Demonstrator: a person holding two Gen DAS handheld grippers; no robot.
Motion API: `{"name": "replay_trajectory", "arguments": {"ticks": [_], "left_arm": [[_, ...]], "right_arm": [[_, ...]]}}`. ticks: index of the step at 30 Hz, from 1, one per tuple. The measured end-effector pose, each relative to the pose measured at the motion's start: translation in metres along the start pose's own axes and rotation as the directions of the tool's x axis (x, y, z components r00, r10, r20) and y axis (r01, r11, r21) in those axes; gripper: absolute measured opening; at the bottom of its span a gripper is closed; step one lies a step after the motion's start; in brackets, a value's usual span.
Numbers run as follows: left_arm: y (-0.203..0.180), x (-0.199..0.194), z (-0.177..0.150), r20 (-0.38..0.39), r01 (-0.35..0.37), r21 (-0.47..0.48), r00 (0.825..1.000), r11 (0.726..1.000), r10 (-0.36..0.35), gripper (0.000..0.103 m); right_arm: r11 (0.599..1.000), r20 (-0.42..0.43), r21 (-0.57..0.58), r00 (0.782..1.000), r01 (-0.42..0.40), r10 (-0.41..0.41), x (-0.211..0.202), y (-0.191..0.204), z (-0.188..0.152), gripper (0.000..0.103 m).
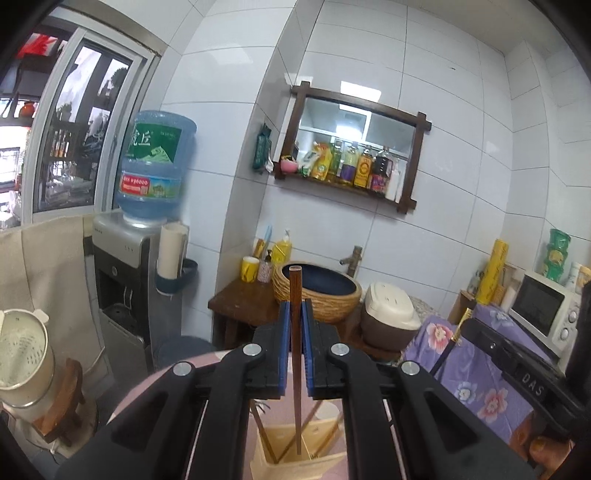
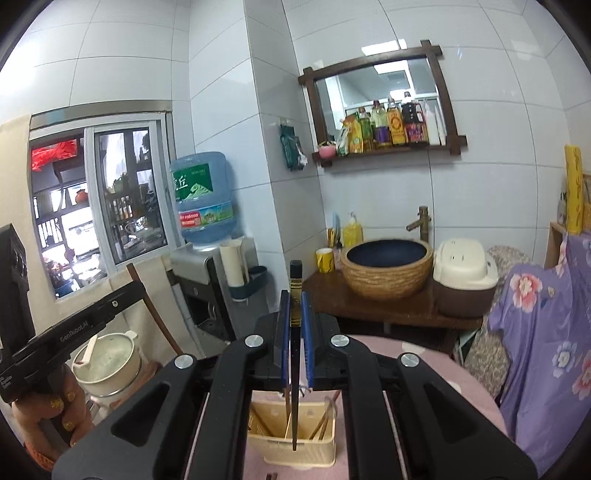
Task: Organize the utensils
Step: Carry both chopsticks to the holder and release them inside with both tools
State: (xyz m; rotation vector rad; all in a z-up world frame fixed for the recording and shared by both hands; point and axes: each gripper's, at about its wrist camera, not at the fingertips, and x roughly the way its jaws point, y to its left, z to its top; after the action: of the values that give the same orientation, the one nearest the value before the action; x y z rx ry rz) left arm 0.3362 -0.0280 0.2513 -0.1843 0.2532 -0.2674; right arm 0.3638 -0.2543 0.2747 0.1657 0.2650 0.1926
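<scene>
Jaws clamped: left, brown wooden chopstick [image 1: 295, 295] | right, glossy black chopstick [image 2: 295, 288], perhaps lacquered

- A home kitchen corner with white tiled walls [image 2: 369, 33].
- A wall shelf [image 1: 351, 155] holds oil and sauce bottles [image 2: 395, 125].
- A water dispenser [image 1: 125, 266] carries a blue jug [image 1: 155, 166].
- A basin [image 2: 386, 267] with a tap [image 2: 421, 221] sits on a wooden stand beside a rice cooker [image 2: 463, 277].
- A microwave oven [image 1: 546, 306] stands at the right.
- A cream utensil holder [image 2: 291, 435] stands on a pink-covered table [image 2: 436, 365].
</scene>
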Motion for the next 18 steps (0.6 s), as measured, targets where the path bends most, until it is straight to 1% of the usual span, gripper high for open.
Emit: {"name": "replay_trajectory", "arguments": {"ticks": [2,5,9,12,18], "left_arm": [[-0.002,0.011,-0.002,0.000,-0.017,0.008,1.000,1.000,0.017,0.008],[0.000,0.028,-0.018,-0.030,-0.030,0.003,0.999,1.000,0.030,0.008],[0.007,0.051,-0.050,-0.103,-0.042,-0.012,0.994,0.999,0.041,0.008],[0.012,0.062,-0.071,-0.150,-0.043,-0.010,0.988,0.999,0.041,0.008],[0.017,0.078,-0.102,-0.216,-0.047,-0.012,0.976,0.999,0.043,0.008]], "right_arm": [[1.000,0.010,0.000,1.000,0.015,-0.015,0.009,0.000,-0.003,0.007],[0.999,0.002,-0.018,0.999,0.043,-0.043,0.031,0.000,-0.023,0.007],[0.998,-0.054,-0.010,0.997,0.056,-0.057,0.060,-0.006,-0.060,0.007],[0.998,-0.093,-0.008,0.993,0.066,-0.067,0.073,-0.009,-0.082,0.006],[0.997,-0.129,-0.001,0.989,0.074,-0.074,0.085,-0.014,-0.105,0.006]]}}
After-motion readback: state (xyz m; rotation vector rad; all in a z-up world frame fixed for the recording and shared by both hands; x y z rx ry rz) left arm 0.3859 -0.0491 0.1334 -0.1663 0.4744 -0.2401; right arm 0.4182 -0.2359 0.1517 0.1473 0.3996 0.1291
